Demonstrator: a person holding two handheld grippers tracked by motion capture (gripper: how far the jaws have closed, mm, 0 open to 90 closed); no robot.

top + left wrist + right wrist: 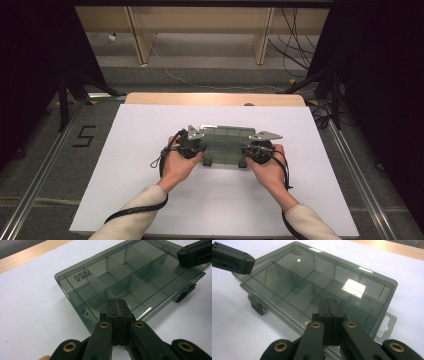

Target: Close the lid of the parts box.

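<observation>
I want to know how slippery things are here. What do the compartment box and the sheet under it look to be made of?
The compartment box looks like smoke-tinted clear hard plastic with a glossy finish: its dividers show through the shut lid, which carries bright reflections. The white sheet looks matte, with no glare; paper or foam board, I cannot tell which.

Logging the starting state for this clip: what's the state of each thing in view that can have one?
compartment box: lid shut, flat on the white sheet, compartments look empty.
front latches: look down, hard to be sure.
left gripper: fingers shut together, nothing between them, over the box's left end.
right gripper: fingers shut together, nothing between them, over the box's right end.
</observation>
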